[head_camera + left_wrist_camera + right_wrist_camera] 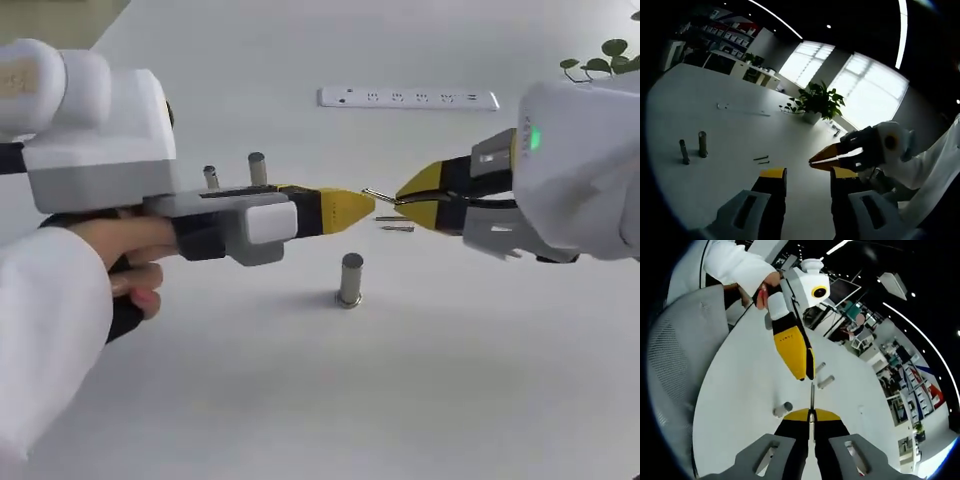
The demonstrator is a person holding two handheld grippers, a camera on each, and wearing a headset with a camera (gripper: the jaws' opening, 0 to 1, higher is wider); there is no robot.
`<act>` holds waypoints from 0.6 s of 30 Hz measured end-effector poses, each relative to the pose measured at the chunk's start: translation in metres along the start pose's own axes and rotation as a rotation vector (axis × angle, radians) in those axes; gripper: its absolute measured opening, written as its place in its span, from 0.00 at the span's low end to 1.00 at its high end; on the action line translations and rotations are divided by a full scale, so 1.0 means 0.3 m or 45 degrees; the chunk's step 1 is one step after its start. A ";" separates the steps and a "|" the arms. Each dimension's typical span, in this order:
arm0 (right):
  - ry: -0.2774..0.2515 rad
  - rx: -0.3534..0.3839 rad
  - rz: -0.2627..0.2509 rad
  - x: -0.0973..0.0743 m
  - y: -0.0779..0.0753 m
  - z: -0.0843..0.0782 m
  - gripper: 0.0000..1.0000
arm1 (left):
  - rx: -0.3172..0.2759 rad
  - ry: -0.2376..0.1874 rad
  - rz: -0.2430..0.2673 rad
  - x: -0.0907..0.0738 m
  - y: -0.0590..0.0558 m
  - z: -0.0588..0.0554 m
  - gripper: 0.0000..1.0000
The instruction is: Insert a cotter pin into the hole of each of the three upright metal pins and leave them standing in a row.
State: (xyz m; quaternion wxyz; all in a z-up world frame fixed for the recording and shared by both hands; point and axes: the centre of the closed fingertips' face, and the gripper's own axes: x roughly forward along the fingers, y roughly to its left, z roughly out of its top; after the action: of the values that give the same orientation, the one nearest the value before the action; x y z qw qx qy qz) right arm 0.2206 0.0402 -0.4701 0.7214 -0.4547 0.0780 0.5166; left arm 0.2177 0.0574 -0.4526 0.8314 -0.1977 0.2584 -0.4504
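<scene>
Three metal pins are standing upright on the white surface (300,400): a near pin (351,279) alone in the middle, and two far pins (258,168) close together behind the left gripper (350,208). The right gripper (405,192) is pressing its yellow jaws together on a cotter pin (377,195), which is sticking out from the tips in the air above the surface. The left gripper is facing it tip to tip; I cannot tell if it is touching the cotter pin. In the left gripper view its own jaws are standing spread, with nothing between them. A hand (130,255) in a white sleeve is holding the left gripper. Two loose cotter pins (392,218) are lying side by side on the surface, just below the meeting tips. A power strip (408,98) is lying far behind.
</scene>
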 end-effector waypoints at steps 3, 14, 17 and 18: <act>0.002 -0.005 0.006 -0.011 0.013 0.012 0.00 | -0.004 0.046 -0.028 0.023 -0.016 -0.017 0.26; -0.007 0.036 0.026 -0.032 0.032 0.032 0.00 | -0.010 0.087 -0.091 0.047 -0.050 -0.044 0.05; -0.014 0.038 0.026 -0.036 0.035 0.039 0.00 | -0.033 0.088 -0.094 0.041 -0.045 -0.043 0.02; -0.015 0.035 0.028 -0.036 0.036 0.040 0.00 | -0.051 0.091 -0.098 0.040 -0.046 -0.044 0.02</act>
State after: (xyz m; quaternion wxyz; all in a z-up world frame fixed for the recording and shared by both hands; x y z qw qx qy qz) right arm 0.2026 0.0423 -0.4630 0.7224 -0.4408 0.0859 0.5258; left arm 0.2064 0.0387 -0.4581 0.7996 -0.2080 0.2890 -0.4835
